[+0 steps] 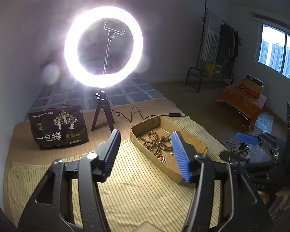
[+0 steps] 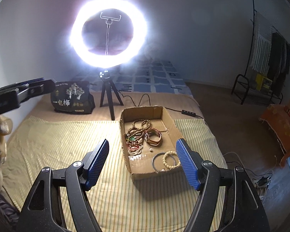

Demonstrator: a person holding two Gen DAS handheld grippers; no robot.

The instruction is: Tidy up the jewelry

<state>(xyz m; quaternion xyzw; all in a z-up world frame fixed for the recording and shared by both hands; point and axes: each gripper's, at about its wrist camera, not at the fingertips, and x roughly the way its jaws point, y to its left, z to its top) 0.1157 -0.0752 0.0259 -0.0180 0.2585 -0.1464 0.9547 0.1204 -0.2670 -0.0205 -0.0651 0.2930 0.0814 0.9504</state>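
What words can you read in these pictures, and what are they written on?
"一包梅": big pale characters on the front of the dark bag standing behind the striped cloth, beside the ring light's tripod.
A row of small characters along the bag's top edge: too small and blurred to read.
Round gold badges beside the big characters: unreadable.
The cardboard box of jewelry shows no writing.
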